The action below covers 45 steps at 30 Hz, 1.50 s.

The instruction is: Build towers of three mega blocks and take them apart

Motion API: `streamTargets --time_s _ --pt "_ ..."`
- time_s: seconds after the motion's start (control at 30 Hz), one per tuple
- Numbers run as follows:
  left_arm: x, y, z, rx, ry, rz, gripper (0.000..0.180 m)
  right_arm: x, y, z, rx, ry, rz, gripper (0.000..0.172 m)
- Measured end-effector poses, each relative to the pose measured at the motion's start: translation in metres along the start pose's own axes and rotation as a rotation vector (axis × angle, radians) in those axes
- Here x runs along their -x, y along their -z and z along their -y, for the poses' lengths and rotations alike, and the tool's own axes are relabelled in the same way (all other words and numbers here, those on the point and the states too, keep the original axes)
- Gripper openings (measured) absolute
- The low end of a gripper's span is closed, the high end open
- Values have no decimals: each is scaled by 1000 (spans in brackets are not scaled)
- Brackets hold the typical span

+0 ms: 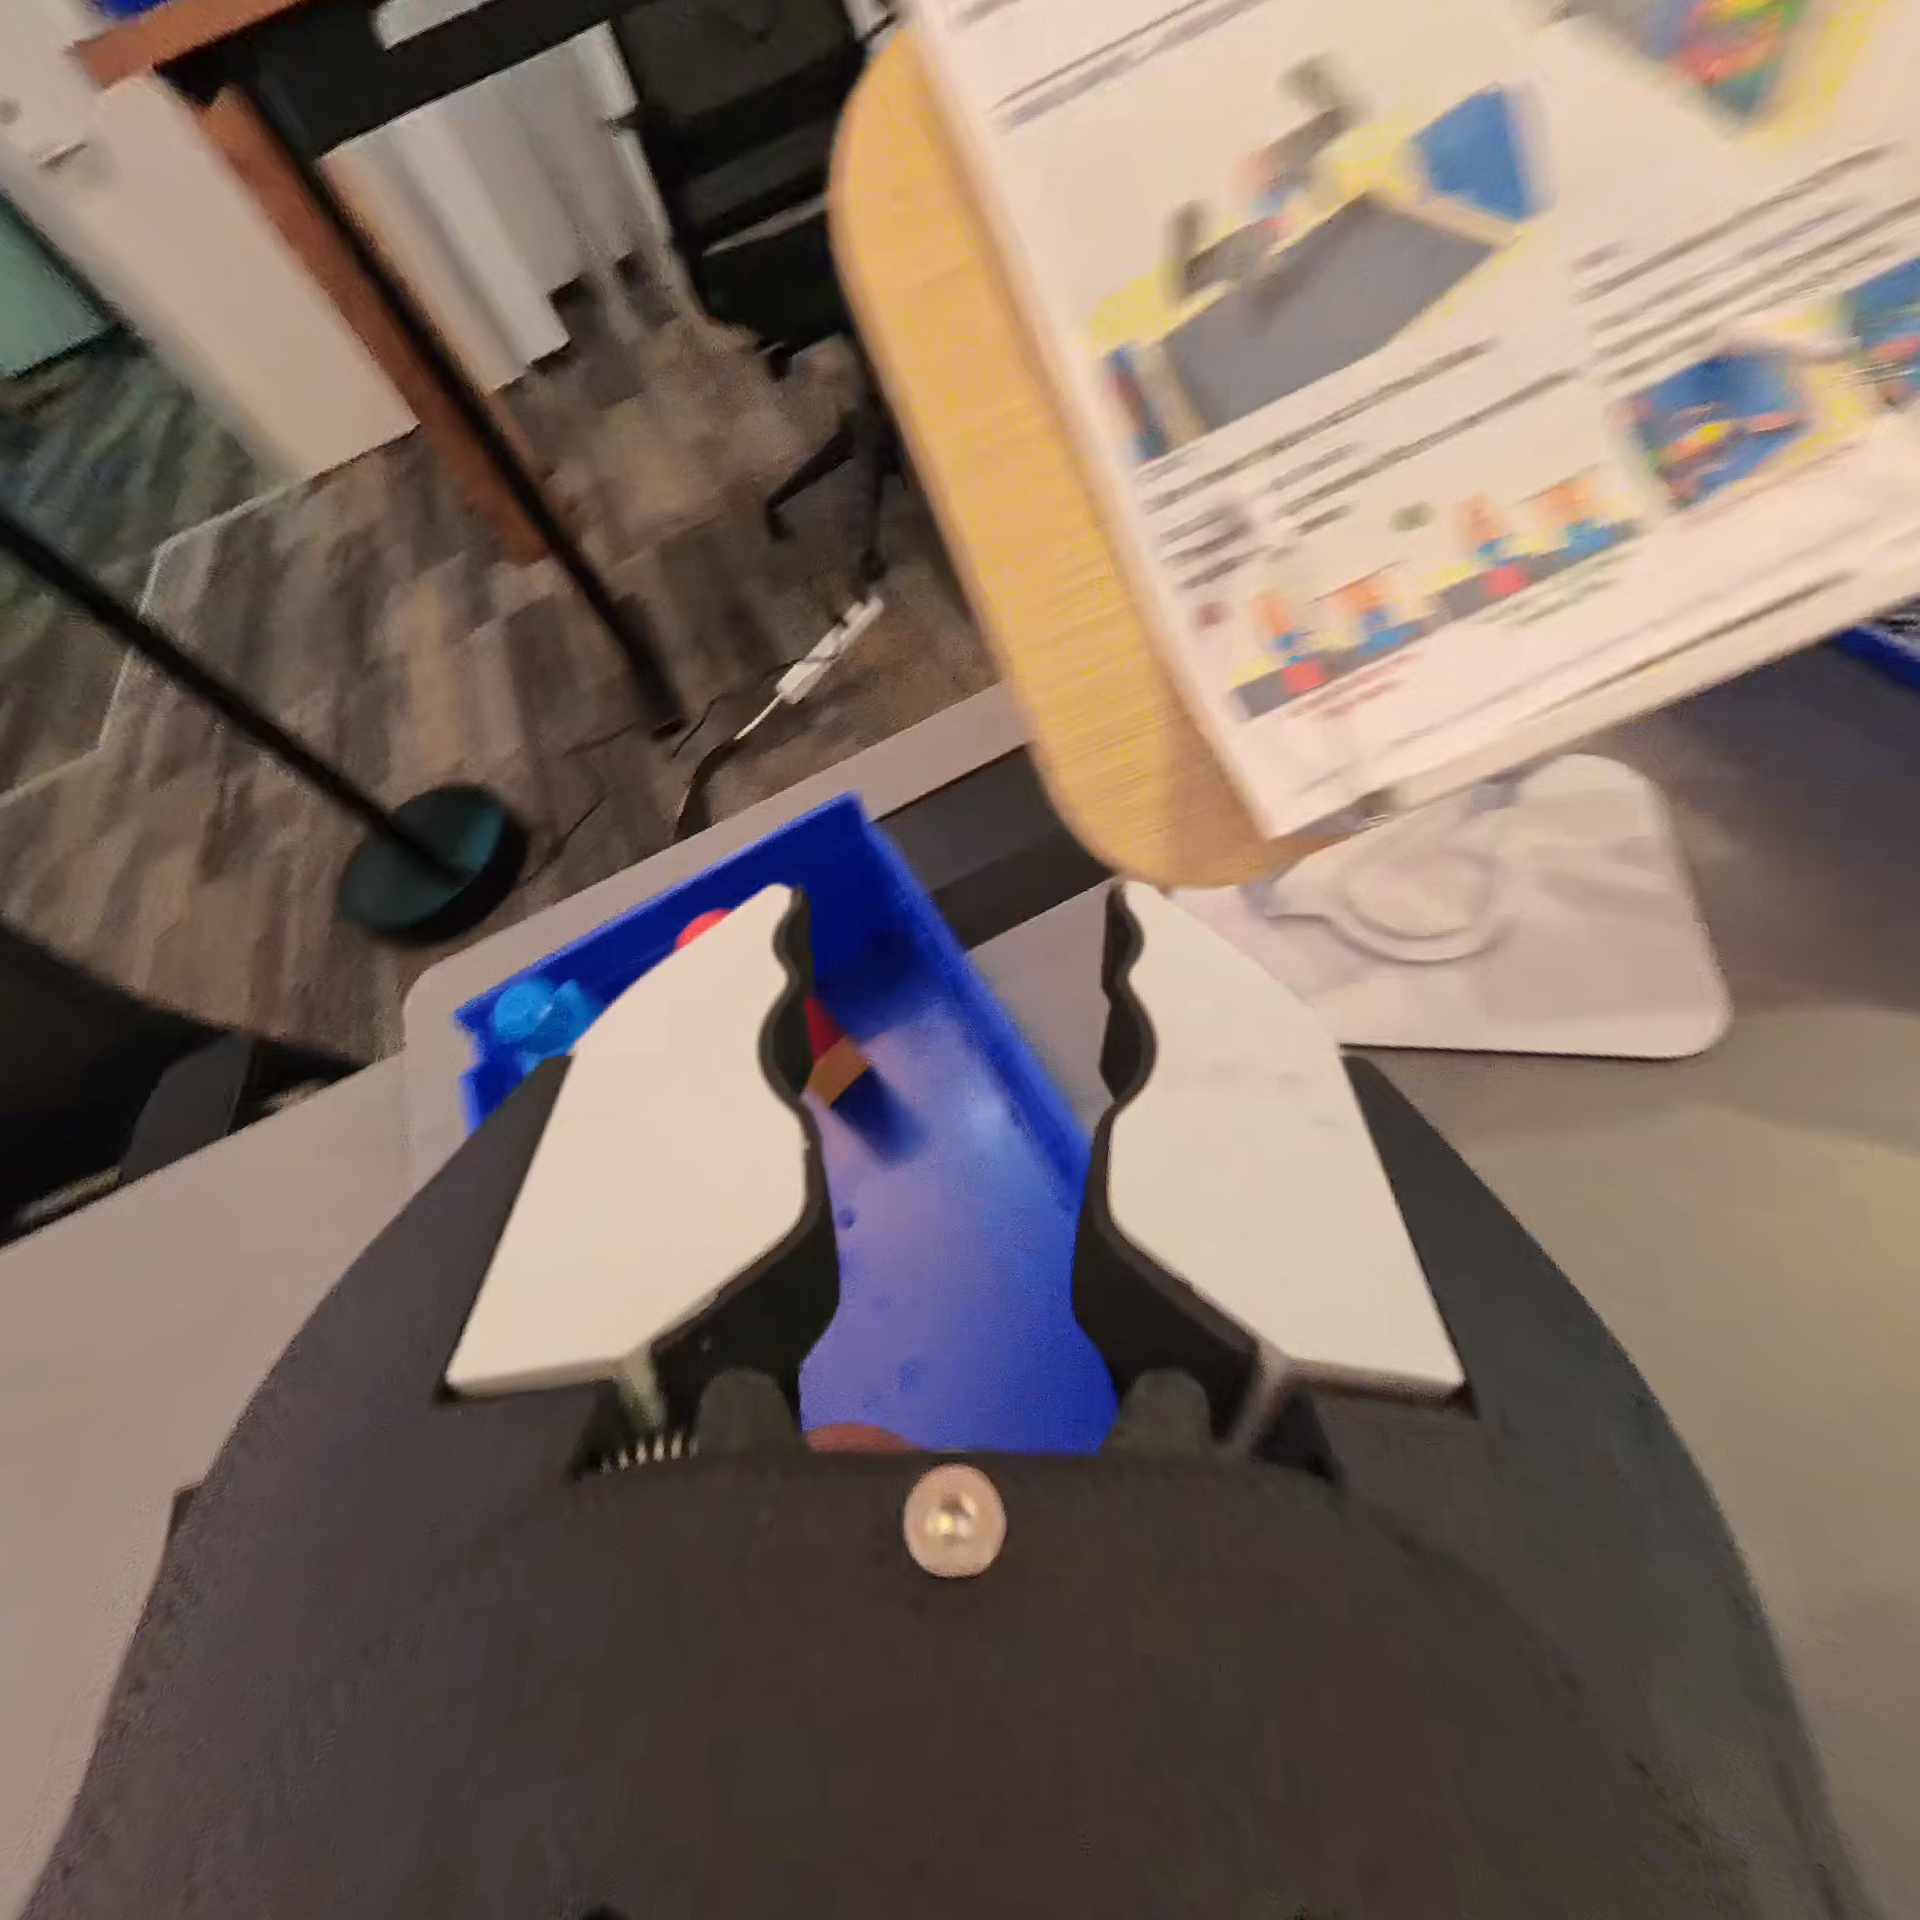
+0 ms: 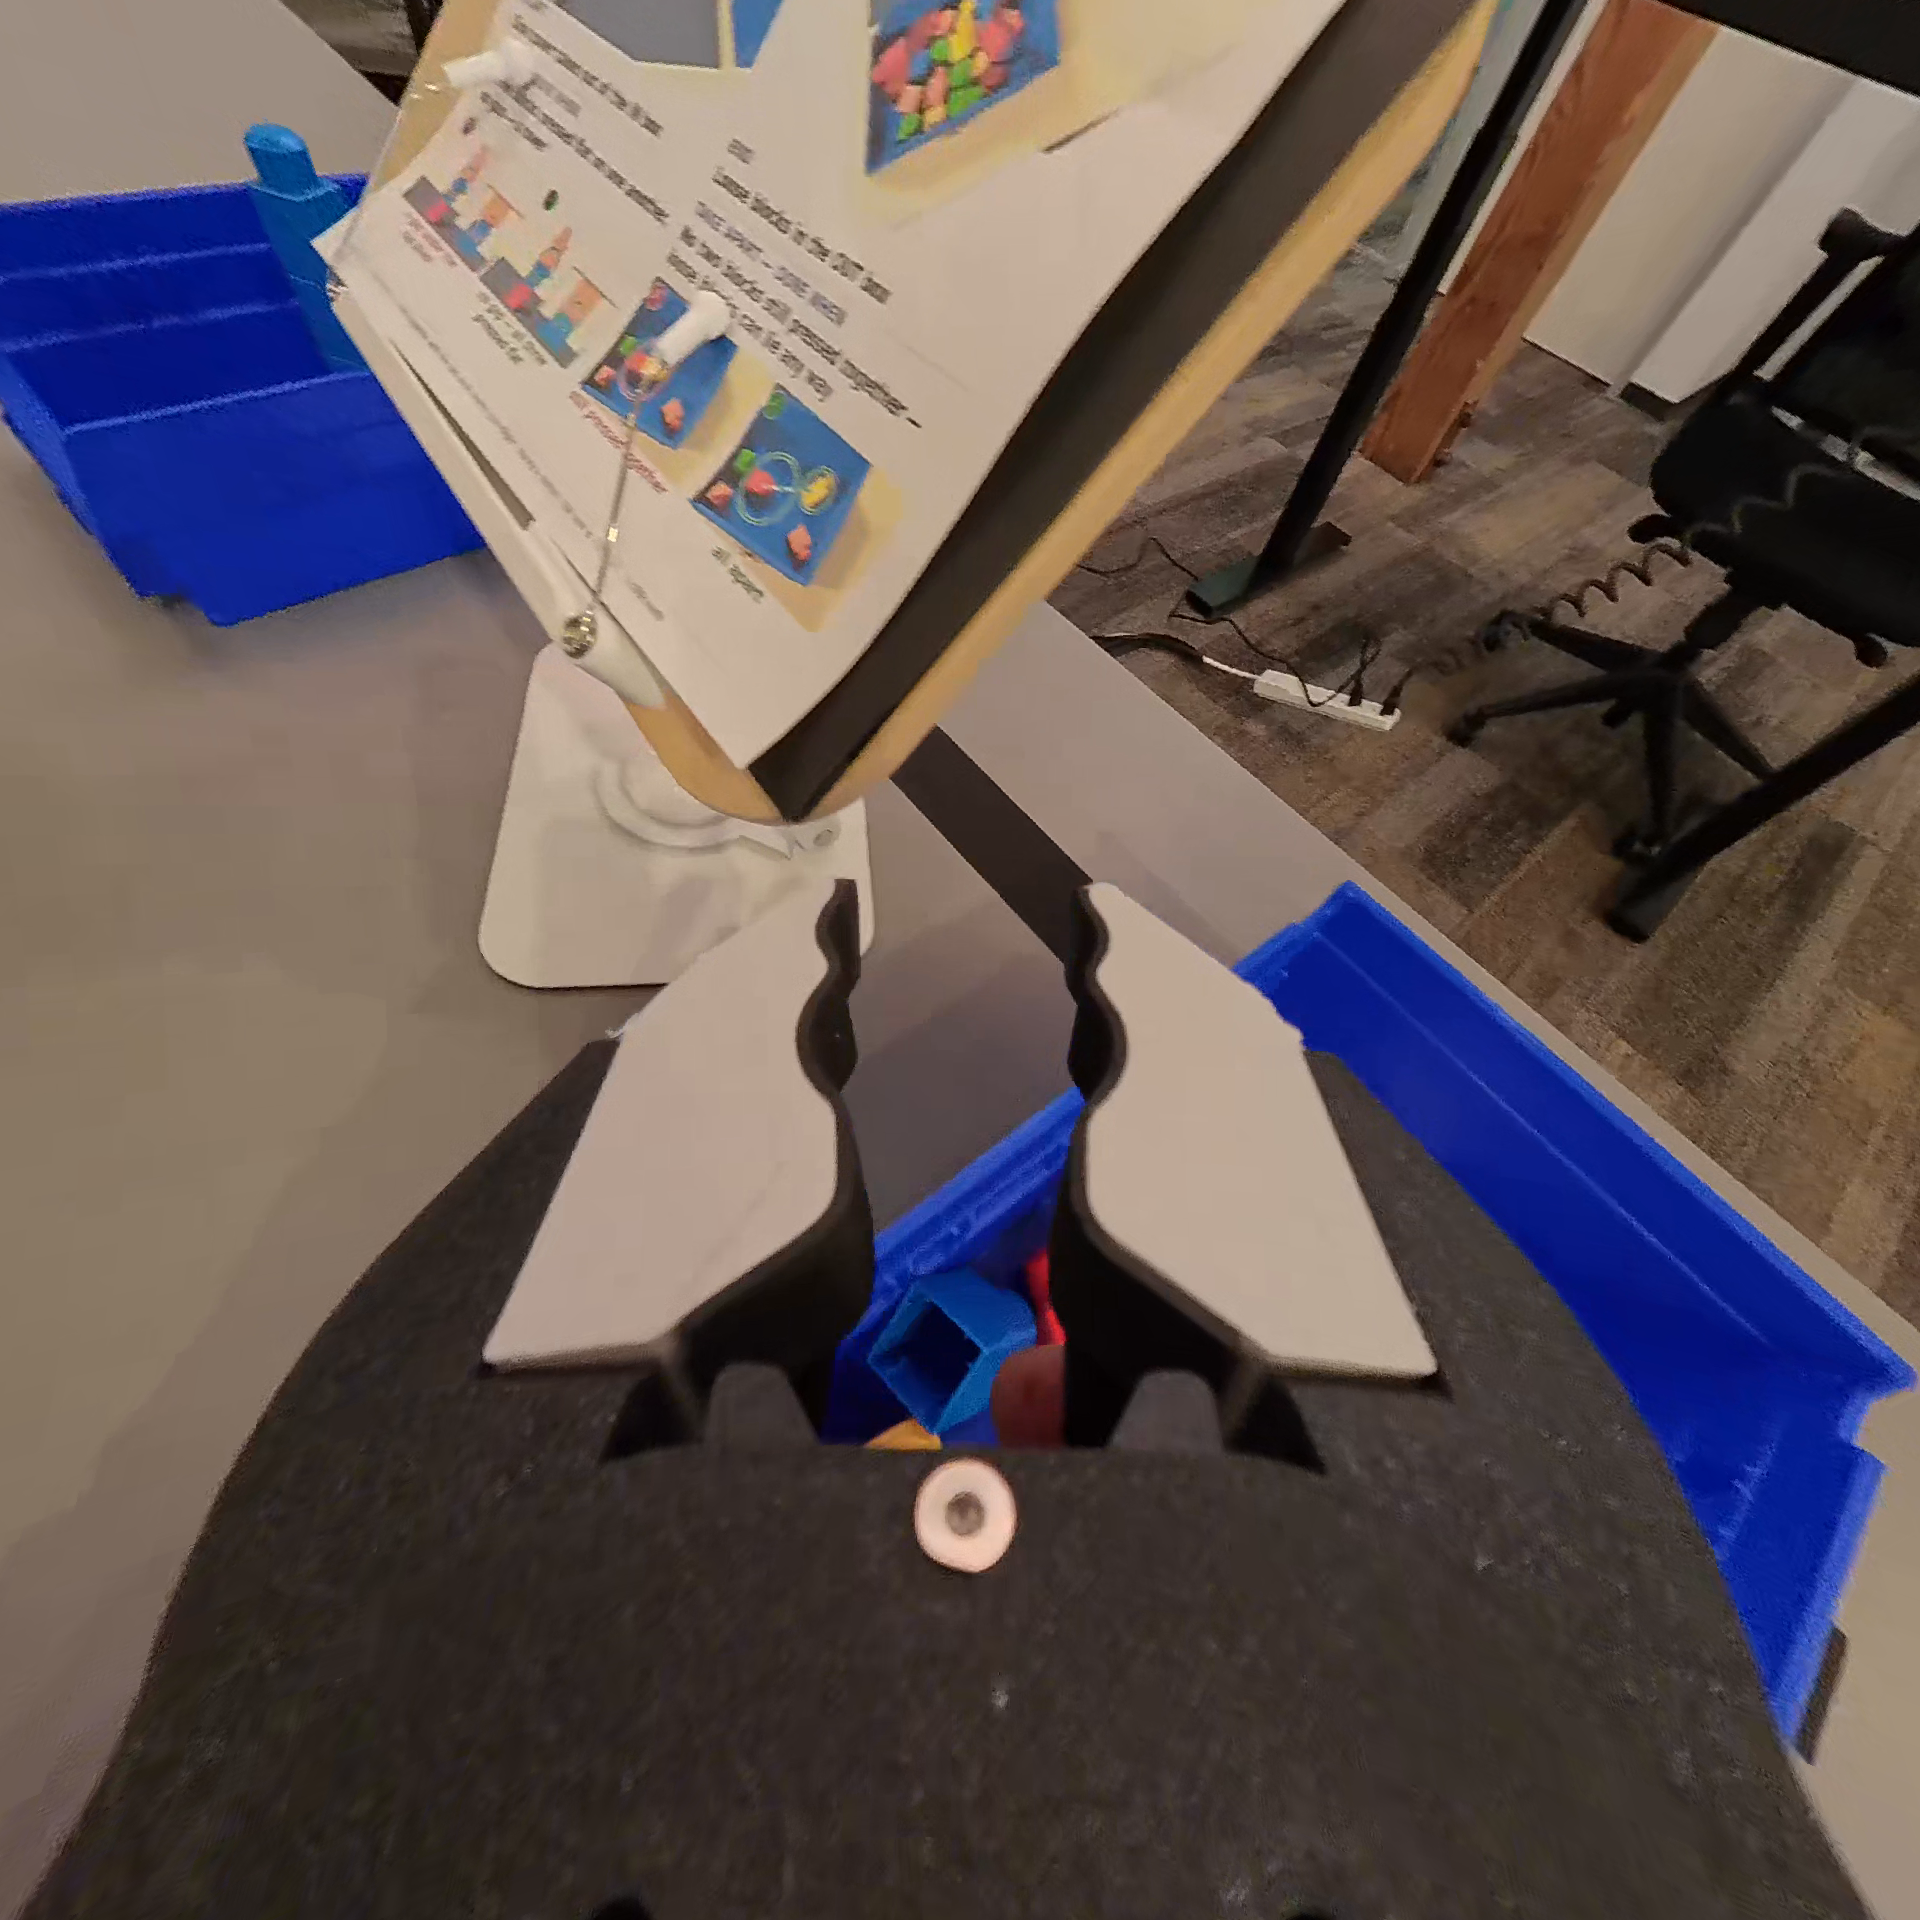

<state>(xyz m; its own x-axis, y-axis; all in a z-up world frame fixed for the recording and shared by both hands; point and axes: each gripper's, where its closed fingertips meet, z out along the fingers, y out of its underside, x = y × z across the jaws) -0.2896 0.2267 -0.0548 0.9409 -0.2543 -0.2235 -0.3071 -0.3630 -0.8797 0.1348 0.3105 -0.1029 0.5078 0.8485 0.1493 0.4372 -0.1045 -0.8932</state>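
Hovering over table: left gripper [image 1: 956,935] and right gripper [image 2: 961,935] both gape wide, nothing held; loose plastic mega blocks [image 2: 951,1351] lie in blue plastic bin [image 2: 1558,1174] under right jaws; best descend squarely, pinch one block's flat sides

Both tongs stand open with nothing between their fingers. The left tongs [image 1: 956,935] tilt downward, their grey-faced fingers with wavy black inner edges spread wide; that view is smeared by motion blur. The right tongs [image 2: 966,925] likewise angle downward, fingers parted somewhat less widely, seen sharply above their black foam-like body.
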Motion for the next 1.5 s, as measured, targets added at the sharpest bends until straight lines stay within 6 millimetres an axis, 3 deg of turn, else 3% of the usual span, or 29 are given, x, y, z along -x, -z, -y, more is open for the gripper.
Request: streamTargets --time_s 0.03,0.23,0.4,0.73,0.8,0.97,1.1,1.2,1.33,1.5 --pt "14 -2 -9 13 25 11 55 3 -2 1 0 6 7 38" --pt "92 -28 -81 165 176 145 74 15 -8 4 -3 20 38 38" --pt "117 -56 -130 266 298 246 82 20 -13 4 -1 18 56 37" --pt "132 -91 -168 358 356 350 56 25 -19 2 -2 11 79 37" --pt "135 -95 -169 351 340 364 41 26 -19 2 -2 12 82 37" --pt "129 -88 -160 334 328 328 40 34 -19 8 -20 23 106 36" --pt "102 -54 -122 257 256 228 40 59 -17 23 -82 61 189 36" --pt "55 -24 -74 149 171 43 40 91 -17 38 -131 113 286 37" --pt "-39 8 -14 39 -6 -249 39 142 -13 58 -217 151 450 40" --pt "-166 17 24 -11 -234 -604 40 186 -6 76 -307 130 598 43"
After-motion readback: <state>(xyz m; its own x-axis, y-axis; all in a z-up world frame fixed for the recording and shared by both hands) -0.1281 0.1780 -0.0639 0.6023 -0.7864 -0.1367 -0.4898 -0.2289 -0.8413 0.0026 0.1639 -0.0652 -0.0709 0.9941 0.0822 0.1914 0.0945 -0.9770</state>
